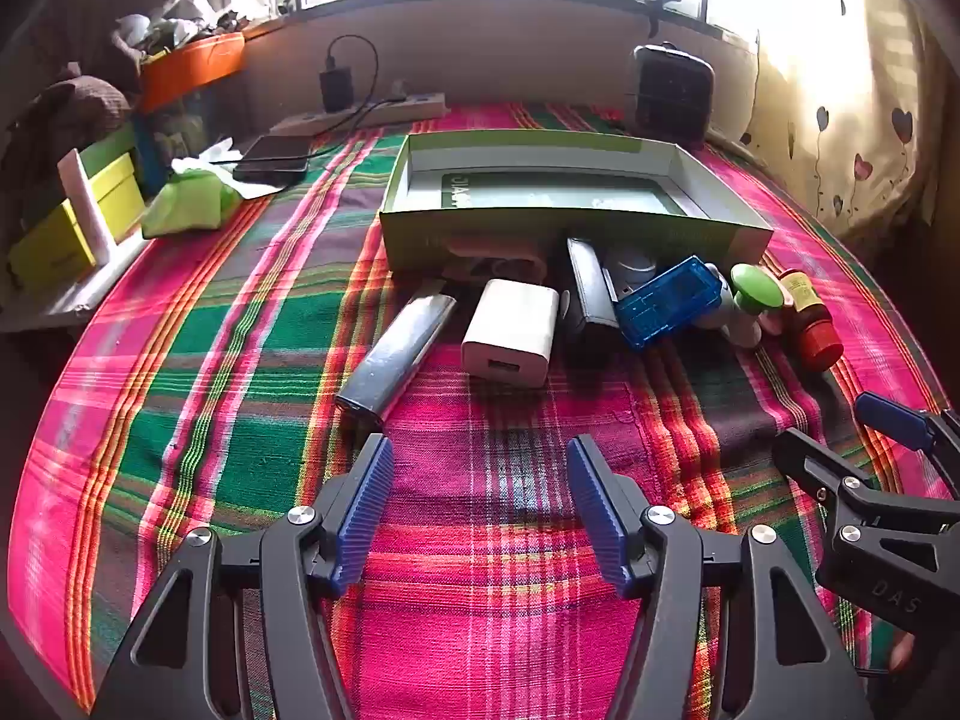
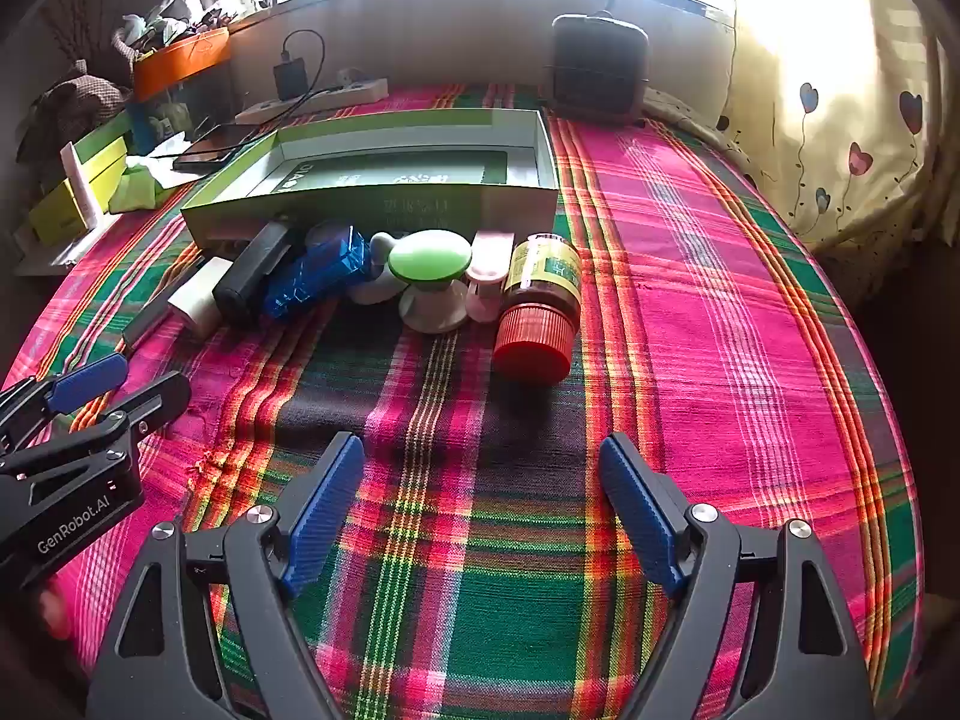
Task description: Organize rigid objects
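Objects: white charger [image 1: 510,330], blue case [image 1: 666,300], green knob [image 2: 429,264], red-capped bottle [image 2: 540,306] in a row touching the near wall of the green box [image 1: 540,234].
Surface: plaid cloth [image 1: 480,600].
Left gripper [image 1: 480,510]: fingers wide, empty.
Right gripper [image 2: 483,510]: fingers wide, empty.

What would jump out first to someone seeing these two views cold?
The loud pink and green plaid cloth covers the whole surface. On it, small things crowd in a row against the near wall of the open green box: a white charger, a clear blue case, and a red-capped bottle lying on its side at the right end. Both the left gripper and the right gripper hang open and empty, short of the row.
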`<state>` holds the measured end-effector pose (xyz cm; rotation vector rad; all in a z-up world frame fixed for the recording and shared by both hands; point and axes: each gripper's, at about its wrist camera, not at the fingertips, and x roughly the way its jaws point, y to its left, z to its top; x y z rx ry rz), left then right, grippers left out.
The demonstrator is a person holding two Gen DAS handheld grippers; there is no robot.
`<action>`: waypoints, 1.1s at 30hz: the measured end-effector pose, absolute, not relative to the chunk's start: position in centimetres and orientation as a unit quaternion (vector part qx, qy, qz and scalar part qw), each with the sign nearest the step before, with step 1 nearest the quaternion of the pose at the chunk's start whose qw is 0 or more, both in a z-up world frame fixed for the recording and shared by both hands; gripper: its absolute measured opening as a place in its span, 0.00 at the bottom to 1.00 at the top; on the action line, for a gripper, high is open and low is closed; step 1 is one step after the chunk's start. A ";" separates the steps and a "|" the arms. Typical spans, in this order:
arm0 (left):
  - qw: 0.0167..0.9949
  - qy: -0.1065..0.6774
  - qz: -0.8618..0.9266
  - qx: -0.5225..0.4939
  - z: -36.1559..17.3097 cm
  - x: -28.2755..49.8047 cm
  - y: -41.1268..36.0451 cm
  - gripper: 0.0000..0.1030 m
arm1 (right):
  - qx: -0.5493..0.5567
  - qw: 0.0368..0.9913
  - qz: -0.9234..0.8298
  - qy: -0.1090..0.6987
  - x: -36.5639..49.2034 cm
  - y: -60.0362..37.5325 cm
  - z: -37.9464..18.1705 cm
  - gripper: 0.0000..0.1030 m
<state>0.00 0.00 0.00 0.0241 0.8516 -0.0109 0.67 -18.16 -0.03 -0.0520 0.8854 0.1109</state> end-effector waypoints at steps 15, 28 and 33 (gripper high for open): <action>0.911 0.413 -0.005 0.012 0.0 0.0 0.0 0.59 | -0.026 0.902 0.053 0.427 0.7 -18.2 0.0 0.79; 0.911 0.413 -0.005 0.013 0.0 0.0 0.0 0.59 | -0.026 0.902 0.053 0.427 0.7 -18.2 0.0 0.79; 0.911 0.413 -0.005 0.013 0.0 0.0 0.0 0.59 | -0.026 0.902 0.053 0.427 0.7 -18.2 0.0 0.79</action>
